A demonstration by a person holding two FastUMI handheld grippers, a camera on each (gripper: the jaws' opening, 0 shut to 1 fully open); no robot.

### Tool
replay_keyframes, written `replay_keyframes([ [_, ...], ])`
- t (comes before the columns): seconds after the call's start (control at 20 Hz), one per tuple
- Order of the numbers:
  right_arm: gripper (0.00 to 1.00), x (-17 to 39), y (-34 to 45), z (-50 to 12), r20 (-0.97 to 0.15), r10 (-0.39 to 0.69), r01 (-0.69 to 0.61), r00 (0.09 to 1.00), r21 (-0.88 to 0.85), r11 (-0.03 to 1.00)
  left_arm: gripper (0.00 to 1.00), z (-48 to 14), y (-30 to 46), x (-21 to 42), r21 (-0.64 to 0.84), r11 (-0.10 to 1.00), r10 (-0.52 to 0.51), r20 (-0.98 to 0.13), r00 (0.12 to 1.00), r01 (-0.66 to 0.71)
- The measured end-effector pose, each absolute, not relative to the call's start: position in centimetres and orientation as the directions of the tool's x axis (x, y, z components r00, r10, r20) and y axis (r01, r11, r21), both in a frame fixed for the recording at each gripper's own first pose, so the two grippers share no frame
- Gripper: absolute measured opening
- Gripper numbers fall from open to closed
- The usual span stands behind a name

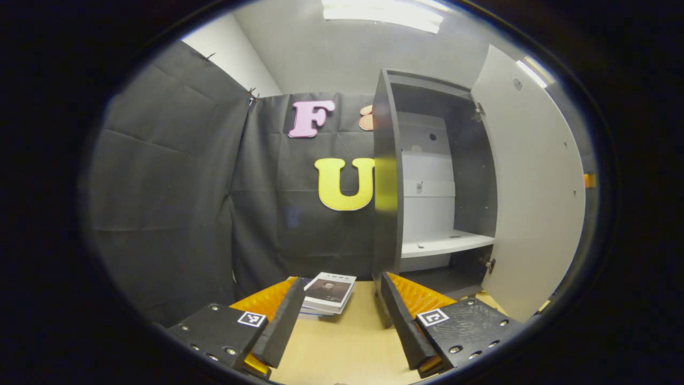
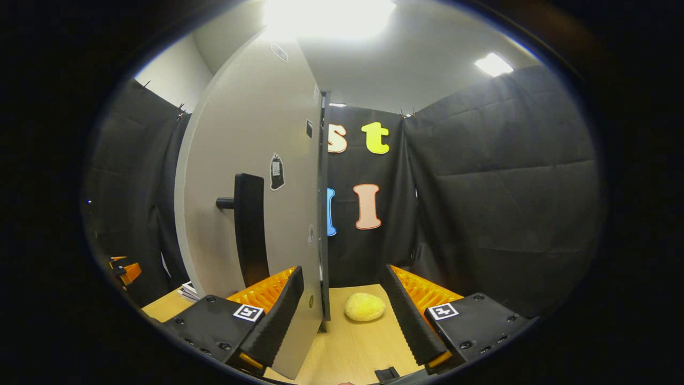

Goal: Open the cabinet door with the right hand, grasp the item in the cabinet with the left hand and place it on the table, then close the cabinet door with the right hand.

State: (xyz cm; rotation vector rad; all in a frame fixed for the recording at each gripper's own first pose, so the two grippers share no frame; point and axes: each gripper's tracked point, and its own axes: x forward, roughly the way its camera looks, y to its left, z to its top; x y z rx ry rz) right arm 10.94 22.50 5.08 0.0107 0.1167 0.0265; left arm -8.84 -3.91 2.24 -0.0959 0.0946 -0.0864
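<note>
Grey cabinet door (image 2: 251,176) stands open, both grippers (image 1: 339,321) (image 2: 342,315) spread and empty, so the right should press its handle (image 2: 250,230) shut steadily.

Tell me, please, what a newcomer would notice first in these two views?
The cabinet stands wide open on the table, its white shelf bare. Its pale door, with a dark handle, looms edge-on just ahead of the open right gripper. A book lies left of the cabinet, and a yellow lump lies beyond the door.
</note>
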Motion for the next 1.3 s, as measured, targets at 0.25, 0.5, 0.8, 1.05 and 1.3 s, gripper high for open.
replay_keyframes([
  [0.25,0.96,11.4,26.1,5.0,-0.121,0.088,-0.084,0.989,0.032,0.996,0.87,1.8,-2.9,-9.1,-0.104,0.993,-0.071,-0.104,0.992,0.061],
  [0.5,0.96,12.2,29.5,5.1,-0.11,0.123,-0.122,0.986,0.024,0.992,0.87,1.4,-1.5,-9.4,-0.1,0.995,-0.036,-0.118,0.992,0.025],
  [0.8,0.96,12.7,34.6,5.0,-0.099,0.192,-0.187,0.976,0.054,0.981,0.87,1.2,0.2,-9.8,-0.078,0.997,0.005,-0.129,0.992,-0.015],
  [1.05,0.96,14.1,39.1,4.1,-0.111,0.256,-0.249,0.96,0.078,0.965,0.87,1.0,1.2,-10.3,-0.066,0.997,0.03,-0.142,0.989,-0.04],
  [1.3,0.92,15.7,40.2,3.4,-0.117,0.28,-0.272,0.953,0.084,0.959,0.87,0.8,2.1,-11.0,-0.049,0.997,0.048,-0.159,0.986,-0.057],
])
